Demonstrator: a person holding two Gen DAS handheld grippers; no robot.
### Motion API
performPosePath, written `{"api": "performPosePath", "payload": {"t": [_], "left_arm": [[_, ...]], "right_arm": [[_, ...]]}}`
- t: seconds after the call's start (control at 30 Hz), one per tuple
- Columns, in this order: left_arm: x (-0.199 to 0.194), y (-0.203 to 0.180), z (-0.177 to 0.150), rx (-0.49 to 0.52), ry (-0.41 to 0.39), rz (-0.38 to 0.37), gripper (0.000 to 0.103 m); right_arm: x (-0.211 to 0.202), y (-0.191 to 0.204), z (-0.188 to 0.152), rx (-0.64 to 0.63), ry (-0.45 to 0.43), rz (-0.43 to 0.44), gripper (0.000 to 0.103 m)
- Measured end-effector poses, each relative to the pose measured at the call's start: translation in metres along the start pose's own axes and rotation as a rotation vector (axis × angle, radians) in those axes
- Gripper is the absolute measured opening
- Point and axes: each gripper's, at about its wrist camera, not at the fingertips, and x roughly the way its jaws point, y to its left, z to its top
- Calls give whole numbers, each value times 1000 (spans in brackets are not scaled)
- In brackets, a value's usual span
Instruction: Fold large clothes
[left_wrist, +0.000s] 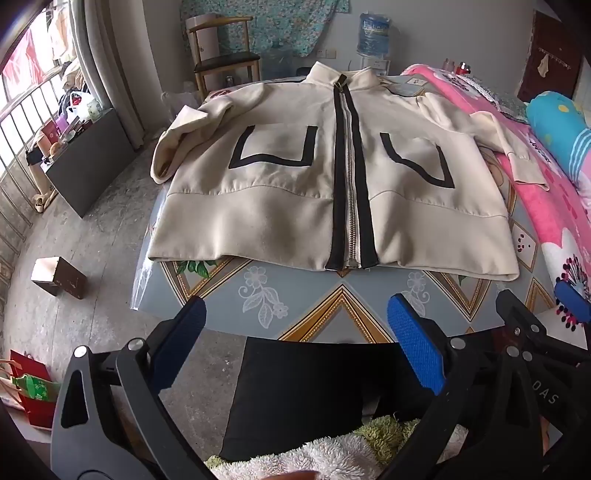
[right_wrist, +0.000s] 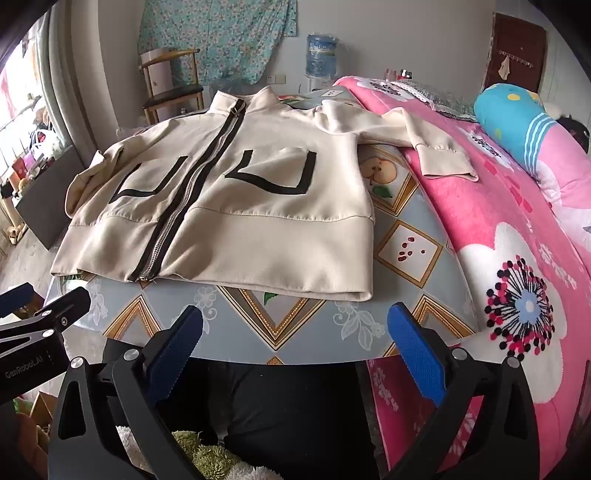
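- A cream jacket (left_wrist: 295, 177) with a black-edged zip (left_wrist: 349, 166) lies front up and zipped on a table (left_wrist: 314, 306) covered in a patterned cloth, collar at the far edge, hem toward the near edge
- One sleeve (left_wrist: 181, 144) bunches at the table's left edge; the other sleeve (right_wrist: 424, 144) stretches onto a pink flowered blanket (right_wrist: 517, 258) just beside the table
- The left gripper (left_wrist: 295, 343) hovers short of the hem, jaws spread wide, nothing between its blue pads (left_wrist: 415, 343)
- The right gripper (right_wrist: 295, 343) hangs near the table's front edge, jaws equally wide and empty
- A wooden chair (left_wrist: 221, 55) and a water bottle (left_wrist: 373, 33) stand beyond the table
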Motion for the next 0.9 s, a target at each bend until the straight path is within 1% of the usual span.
{"api": "performPosePath", "payload": {"t": [0.6,0.67,0.9], "left_arm": [[1,2,0,-8,14,-2,95],[3,2,0,-9,13,-1,95],[5,2,0,-11,15,-5,95]], "right_arm": [[3,-3,0,-3,7,2,98],[-1,7,2,-4,9,3,98],[1,7,2,-5,8,3,98]]}}
